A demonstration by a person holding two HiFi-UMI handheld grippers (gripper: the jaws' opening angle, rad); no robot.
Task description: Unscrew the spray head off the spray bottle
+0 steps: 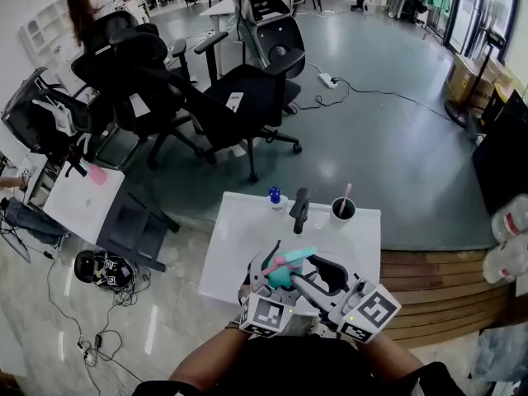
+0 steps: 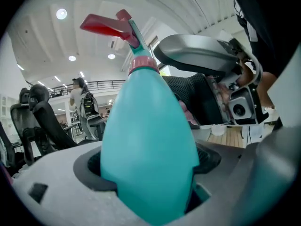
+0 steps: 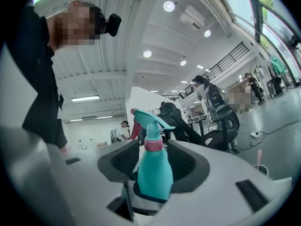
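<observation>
Spray bottle (image 1: 283,277): teal, held up in front of the person over the near edge of the white table (image 1: 239,246). In the head view it is tilted, with its spray head (image 1: 302,254) toward the right.

At the left, the left gripper (image 2: 148,166) has the spray bottle's fat body clamped between its two jaws. In the left gripper view both dark pads press against the teal sides, and the body fills the gap. Above that grip the bottle narrows to a pink collar (image 2: 142,64), and the spray head with its red trigger (image 2: 101,25) sticks out past it.

To the right, the right gripper (image 3: 154,163) reaches in around the neck. Its jaws stand apart, one on each side of the pink collar, with a thin strip of air between each pad and the bottle, so it grips nothing. The spray head rises clear above those jaws in the right gripper view.

Farther back on the table, left to right, stand a small blue-capped bottle (image 1: 275,196), a black upright object (image 1: 301,210) that I cannot identify, and a dark cup (image 1: 342,211) with a pink stick in it. Black office chairs (image 1: 247,97) stand on the grey floor beyond.
</observation>
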